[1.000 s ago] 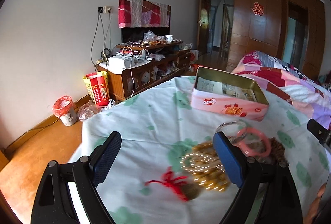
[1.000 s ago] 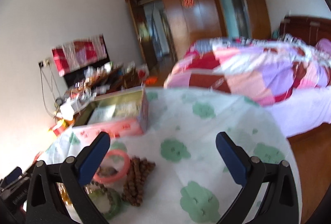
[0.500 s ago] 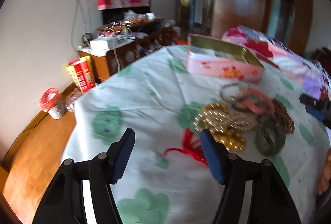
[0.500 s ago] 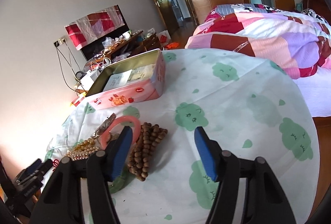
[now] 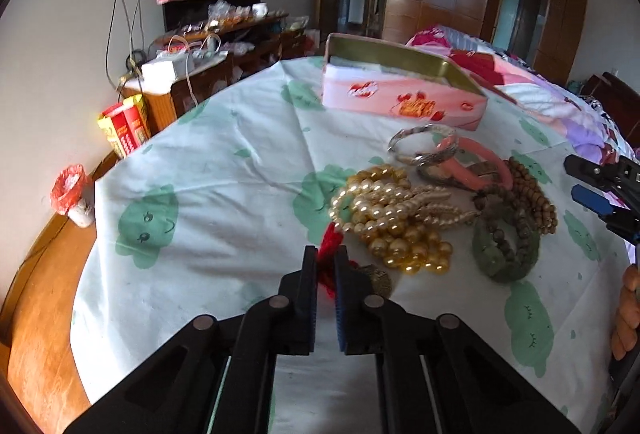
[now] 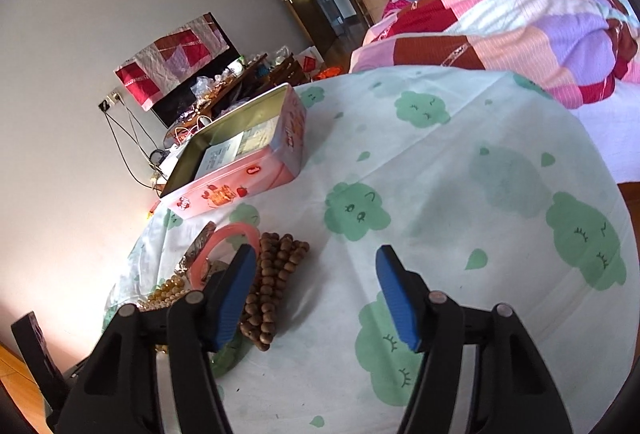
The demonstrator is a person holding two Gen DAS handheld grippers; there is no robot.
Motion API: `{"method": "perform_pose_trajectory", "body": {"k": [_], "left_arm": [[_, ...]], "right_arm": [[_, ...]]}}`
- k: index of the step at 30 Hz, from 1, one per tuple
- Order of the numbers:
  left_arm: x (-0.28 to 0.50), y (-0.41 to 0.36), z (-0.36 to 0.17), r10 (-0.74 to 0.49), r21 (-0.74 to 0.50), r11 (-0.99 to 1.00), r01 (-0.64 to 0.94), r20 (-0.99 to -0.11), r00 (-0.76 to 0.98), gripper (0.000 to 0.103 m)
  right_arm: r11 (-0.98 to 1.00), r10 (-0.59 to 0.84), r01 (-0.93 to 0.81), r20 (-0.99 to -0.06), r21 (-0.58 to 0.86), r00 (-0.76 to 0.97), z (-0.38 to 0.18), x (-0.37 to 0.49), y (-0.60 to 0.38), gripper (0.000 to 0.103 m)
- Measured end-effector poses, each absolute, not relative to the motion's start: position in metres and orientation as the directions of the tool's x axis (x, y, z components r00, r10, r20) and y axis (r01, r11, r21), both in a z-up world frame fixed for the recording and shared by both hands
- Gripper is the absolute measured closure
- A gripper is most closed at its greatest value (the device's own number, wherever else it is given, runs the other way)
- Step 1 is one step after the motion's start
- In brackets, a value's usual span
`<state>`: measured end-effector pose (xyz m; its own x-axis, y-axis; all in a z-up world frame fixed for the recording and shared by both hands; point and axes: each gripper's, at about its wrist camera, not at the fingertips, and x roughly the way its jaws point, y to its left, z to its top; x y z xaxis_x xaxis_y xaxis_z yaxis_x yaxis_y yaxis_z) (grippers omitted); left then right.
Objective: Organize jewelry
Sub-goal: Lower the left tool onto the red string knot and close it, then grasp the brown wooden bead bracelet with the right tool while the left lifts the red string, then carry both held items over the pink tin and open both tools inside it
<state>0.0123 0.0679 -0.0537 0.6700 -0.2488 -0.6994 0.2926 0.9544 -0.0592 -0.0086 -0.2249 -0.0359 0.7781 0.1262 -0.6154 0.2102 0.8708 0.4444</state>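
A jewelry pile lies on the cloth-covered table: gold pearl strands (image 5: 390,211), a green bead bracelet (image 5: 506,248), brown wooden beads (image 5: 534,189), a pink bangle (image 5: 474,161) and a silver bangle (image 5: 420,141). My left gripper (image 5: 325,270) is shut on the red tassel cord (image 5: 329,250) of a small pendant (image 5: 378,280). My right gripper (image 6: 316,294) is open and empty beside the wooden beads (image 6: 276,282); it also shows in the left wrist view (image 5: 596,189). An open pink tin (image 5: 400,89) stands behind the pile.
The round table (image 6: 460,161) wears a white cloth with green cloud prints. A bed with a patchwork quilt (image 6: 500,29) is on the right. A cluttered wooden cabinet (image 5: 208,73) and a small bin (image 5: 74,193) stand by the left wall.
My left gripper has moved forward and down and closed on the red tassel cord. My right gripper has lowered toward the table beside the wooden beads and narrowed somewhat, still open.
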Motion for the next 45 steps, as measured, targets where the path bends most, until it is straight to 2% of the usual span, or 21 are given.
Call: {"method": "perform_pose_trajectory", "body": {"k": [1, 2, 3, 5, 8, 14, 16, 17, 19, 20, 21, 22, 25, 34, 40, 45], "left_arm": [[0.009, 0.068, -0.049, -0.264, -0.066, 0.951, 0.3, -0.678, 0.686, 0.097], [0.006, 0.069, -0.043, -0.282, -0.078, 0.948, 0.308, -0.652, 0.704, 0.097], [0.004, 0.071, -0.036, -0.299, -0.089, 0.945, 0.314, -0.625, 0.721, 0.097], [0.0, 0.074, -0.023, -0.328, -0.111, 0.939, 0.327, -0.577, 0.748, 0.097], [-0.002, 0.076, -0.007, -0.363, -0.147, 0.929, 0.339, -0.531, 0.765, 0.097], [-0.004, 0.08, 0.005, -0.379, -0.166, 0.924, 0.343, -0.501, 0.778, 0.097], [-0.003, 0.081, 0.004, -0.38, -0.171, 0.924, 0.342, -0.503, 0.776, 0.097], [-0.003, 0.081, 0.004, -0.38, -0.169, 0.924, 0.343, -0.508, 0.773, 0.097], [-0.002, 0.078, 0.001, -0.364, -0.152, 0.93, 0.335, -0.516, 0.775, 0.097], [-0.003, 0.078, 0.0, -0.361, -0.15, 0.931, 0.333, -0.518, 0.776, 0.097], [-0.003, 0.078, -0.001, -0.359, -0.148, 0.932, 0.332, -0.521, 0.775, 0.097], [-0.004, 0.078, -0.002, -0.359, -0.149, 0.932, 0.332, -0.522, 0.774, 0.097], [-0.003, 0.08, -0.005, -0.356, -0.153, 0.933, 0.326, -0.527, 0.772, 0.097], [0.004, 0.079, -0.006, -0.365, -0.179, 0.93, 0.32, -0.527, 0.767, 0.097], [0.015, 0.062, 0.018, -0.403, -0.154, 0.914, 0.376, -0.465, 0.789, 0.097], [0.042, 0.053, 0.034, -0.45, -0.198, 0.893, 0.404, -0.423, 0.787, 0.097]], "right_arm": [[0.868, 0.131, 0.21, -0.615, 0.45, 0.778, -0.036, -0.009, -0.226, 0.038], [0.871, 0.139, 0.202, -0.619, 0.448, 0.773, -0.036, -0.009, -0.226, 0.044], [0.877, 0.147, 0.19, -0.624, 0.441, 0.767, -0.036, -0.009, -0.224, 0.054], [0.897, 0.169, 0.155, -0.645, 0.414, 0.745, -0.036, -0.008, -0.217, 0.061], [0.917, 0.198, 0.1, -0.657, 0.387, 0.727, -0.034, -0.006, -0.205, 0.061], [0.934, 0.213, 0.07, -0.701, 0.351, 0.68, -0.039, 0.012, -0.184, 0.061], [0.94, 0.22, 0.056, -0.724, 0.336, 0.654, -0.044, 0.02, -0.177, 0.056], [0.941, 0.23, 0.051, -0.742, 0.335, 0.63, -0.049, 0.024, -0.174, 0.049], [0.947, 0.216, 0.048, -0.741, 0.318, 0.635, -0.05, 0.026, -0.17, 0.047], [0.951, 0.206, 0.051, -0.749, 0.304, 0.63, -0.052, 0.026, -0.169, 0.053], [0.955, 0.186, 0.063, -0.754, 0.288, 0.63, -0.053, 0.026, -0.17, 0.076], [0.953, 0.19, 0.067, -0.757, 0.295, 0.625, -0.054, 0.026, -0.172, 0.076], [0.942, 0.204, 0.079, -0.742, 0.326, 0.638, -0.052, 0.02, -0.187, 0.078], [0.893, 0.264, 0.025, -0.568, 0.449, 0.78, -0.002, -0.004, -0.218, 0.078], [0.897, 0.259, 0.016, -0.554, 0.442, 0.791, 0.006, 0.016, -0.212, 0.078], [0.907, 0.262, -0.017, -0.533, 0.421, 0.804, 0.019, 0.039, -0.207, 0.078]]}}
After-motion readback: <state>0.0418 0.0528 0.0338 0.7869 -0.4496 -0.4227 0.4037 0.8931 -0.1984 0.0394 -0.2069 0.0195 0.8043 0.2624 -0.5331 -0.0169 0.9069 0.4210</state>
